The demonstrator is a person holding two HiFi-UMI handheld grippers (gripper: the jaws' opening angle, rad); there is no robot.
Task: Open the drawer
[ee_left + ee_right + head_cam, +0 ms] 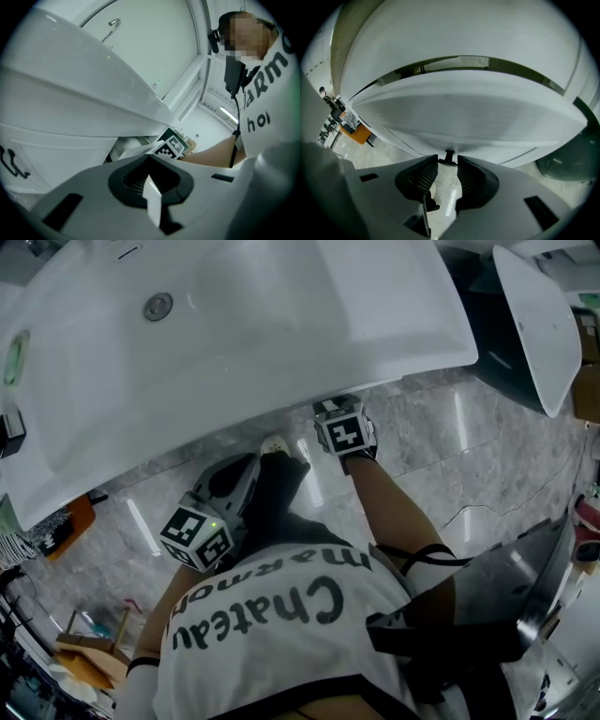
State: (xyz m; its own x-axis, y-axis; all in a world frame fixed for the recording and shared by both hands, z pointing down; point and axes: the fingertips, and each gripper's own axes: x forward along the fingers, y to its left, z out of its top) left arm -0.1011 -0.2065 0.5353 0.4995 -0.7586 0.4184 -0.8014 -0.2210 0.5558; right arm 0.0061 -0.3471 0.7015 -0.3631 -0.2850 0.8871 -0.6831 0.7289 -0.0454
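Our right gripper [447, 163] had its fingers closed on the small dark knob [449, 156] at the lower edge of the white drawer [464, 112], which sat at twelve o'clock beneath the basin [253, 324]. At eight o'clock from it in the head view, our left gripper [150, 159] hung with fingers together, empty, over the marble floor [469, 446]

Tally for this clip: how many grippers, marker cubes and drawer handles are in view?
Grippers: 2 (left gripper, right gripper)
Marker cubes: 2 (left cube, right cube)
Drawer handles: 1 (handle between the right gripper's jaws)
Total: 5
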